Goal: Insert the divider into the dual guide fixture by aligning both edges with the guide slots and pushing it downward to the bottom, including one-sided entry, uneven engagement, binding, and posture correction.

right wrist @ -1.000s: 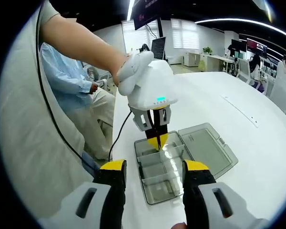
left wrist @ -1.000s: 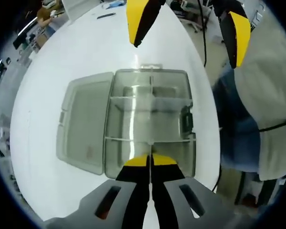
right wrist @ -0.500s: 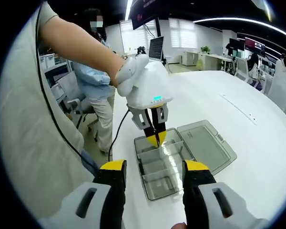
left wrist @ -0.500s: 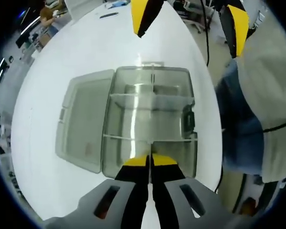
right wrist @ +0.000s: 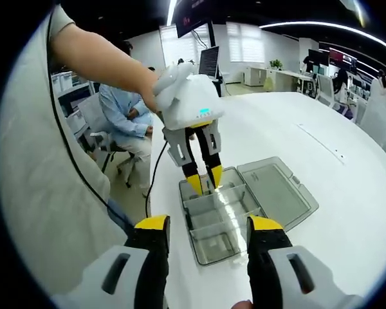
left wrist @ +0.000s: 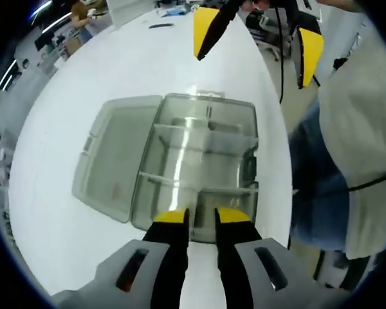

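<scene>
At six o'clock in the left gripper view, the left gripper (left wrist: 201, 219), jaws narrowly parted and empty, hovers over the clear box (left wrist: 199, 161) whose dividers (left wrist: 196, 181) look seated; lift straight up, while the right gripper (right wrist: 204, 235) waits wide, empty.

Compartment box (left wrist: 196, 164) sitting on table (left wrist: 83, 90), open lid (left wrist: 112, 158) lying flat beside it. Two dividers (left wrist: 202, 138) standing across box interior. Left gripper (right wrist: 202, 182) hovering just above box end nearest seated person (right wrist: 125, 116). Right gripper (right wrist: 206, 235) hanging over opposite end.
</scene>
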The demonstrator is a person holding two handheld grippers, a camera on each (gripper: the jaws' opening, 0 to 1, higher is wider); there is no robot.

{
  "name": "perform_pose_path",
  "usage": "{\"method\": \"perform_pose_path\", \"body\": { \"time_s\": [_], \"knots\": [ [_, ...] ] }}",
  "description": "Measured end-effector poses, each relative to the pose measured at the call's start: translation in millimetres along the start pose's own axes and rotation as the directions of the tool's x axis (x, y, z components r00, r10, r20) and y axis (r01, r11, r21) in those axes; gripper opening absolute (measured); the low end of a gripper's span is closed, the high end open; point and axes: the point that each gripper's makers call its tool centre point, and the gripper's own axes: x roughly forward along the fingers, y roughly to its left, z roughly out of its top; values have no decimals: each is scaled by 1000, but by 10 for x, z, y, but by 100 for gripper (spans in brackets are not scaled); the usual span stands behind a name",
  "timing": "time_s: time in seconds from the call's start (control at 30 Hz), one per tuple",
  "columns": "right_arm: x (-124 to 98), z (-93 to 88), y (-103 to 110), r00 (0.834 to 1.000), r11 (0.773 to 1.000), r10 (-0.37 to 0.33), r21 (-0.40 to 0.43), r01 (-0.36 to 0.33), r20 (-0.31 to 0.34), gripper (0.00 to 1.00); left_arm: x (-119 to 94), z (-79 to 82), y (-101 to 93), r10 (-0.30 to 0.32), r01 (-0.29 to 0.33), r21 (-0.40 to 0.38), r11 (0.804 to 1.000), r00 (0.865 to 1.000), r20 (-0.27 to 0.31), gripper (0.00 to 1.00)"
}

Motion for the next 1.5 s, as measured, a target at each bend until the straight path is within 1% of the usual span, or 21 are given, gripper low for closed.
{"method": "perform_pose_path", "body": {
  "time_s": [0.03,0.07,0.27,0.43,0.5,0.57,0.6,0.63,0.7,0.73,0.8,0.87,0.97,1.1,1.13,1.3,1.47,1.5],
  "knots": [
    [0,-11,-5,1000,1000,0,1,0,-1,45,-16,5,7,5,-5,-13,1000,1000,11,18],
    [-3,-23,-11,1000,1000,-1,2,1,-3,45,-38,15,12,11,-10,-36,999,999,34,20],
    [-18,-75,-39,1000,1000,-5,7,5,-15,45,-195,49,38,45,-31,-119,992,992,114,23],
    [-25,-117,-61,1000,1000,-4,5,5,-28,45,-335,129,28,76,-43,-167,985,978,196,26],
    [-30,-141,-78,999,1000,-4,3,4,-36,45,-370,153,33,92,-57,-169,984,973,212,28],
    [-38,-164,-92,999,1000,-4,2,4,-42,45,-421,198,9,102,-57,-186,981,965,241,28],
    [-42,-184,-101,999,1000,-3,-1,3,-49,45,-451,227,5,115,-65,-192,979,959,260,28],
    [-45,-203,-110,999,1000,-3,-3,3,-55,45,-469,241,-3,120,-69,-194,979,956,267,29],
    [-52,-246,-132,998,1000,-3,-7,2,-66,45,-510,291,-26,133,-72,-207,976,945,298,30],
    [-59,-277,-149,997,1000,-2,-8,2,-73,45,-532,325,-34,143,-74,-219,973,937,319,31],
    [-75,-323,-175,996,1000,-2,-7,2,-84,45,-560,357,-43,152,-71,-237,969,927,342,32],
    [-87,-373,-201,995,1000,-1,-9,1,-96,45,-573,367,-53,157,-71,-246,967,923,351,33],
    [-117,-476,-260,992,1000,-5,-17,2,-125,45,-589,371,-56,172,-71,-270,960,913,371,34],
    [-150,-588,-337,989,1000,-8,-14,6,-148,45,-599,364,-57,187,-73,-292,954,904,385,35],
    [-160,-629,-358,987,1000,-10,-17,8,-158,45,-604,368,-58,191,-70,-301,951,900,392,35],
    [-180,-766,-430,980,1000,-11,-29,6,-199,45,-609,379,-57,204,-63,-331,942,888,411,36],
    [-173,-897,-519,970,999,-10,-51,-3,-243,45,-662,471,-68,220,-58,-347,936,868,446,37],
    [-170,-923,-535,968,999,-10,-54,-4,-252,44,-665,484,-73,219,-55,-349,935,865,451,38]
  ]
}}
